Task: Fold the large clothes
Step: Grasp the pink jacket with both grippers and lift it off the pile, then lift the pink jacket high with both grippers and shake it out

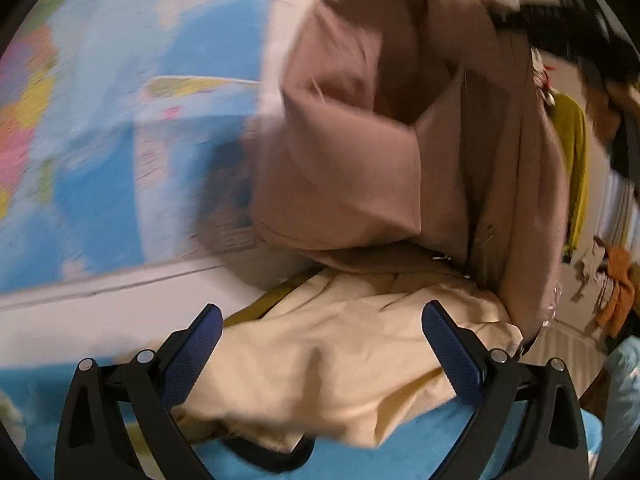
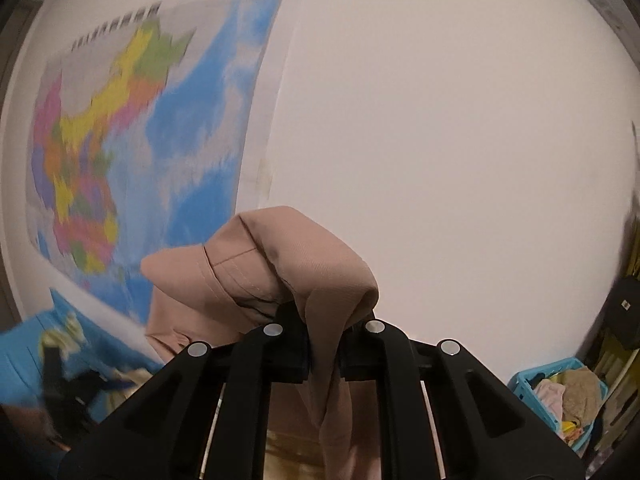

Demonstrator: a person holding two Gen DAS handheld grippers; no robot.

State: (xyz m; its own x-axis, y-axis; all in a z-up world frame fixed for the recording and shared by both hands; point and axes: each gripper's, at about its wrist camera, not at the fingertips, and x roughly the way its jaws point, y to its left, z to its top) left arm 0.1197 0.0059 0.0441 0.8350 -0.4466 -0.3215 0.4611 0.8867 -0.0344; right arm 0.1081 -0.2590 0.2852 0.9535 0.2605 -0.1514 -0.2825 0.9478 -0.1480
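Cream garment point(image 1: 340, 360) on blue surface point(image 1: 420, 456)

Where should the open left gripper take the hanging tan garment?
On the tan garment's lower hem fold, coming from below and in front. That edge hangs free above the cream cloth, while the right gripper already pinches the top. The left gripper is open.

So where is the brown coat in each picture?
Left wrist view: the brown coat hangs in the upper middle, above a cream cloth.
Right wrist view: the brown coat is bunched at lower middle, pinched in the shut jaws of the right gripper.
Shared landmark: the colourful wall map, on the left in both views.
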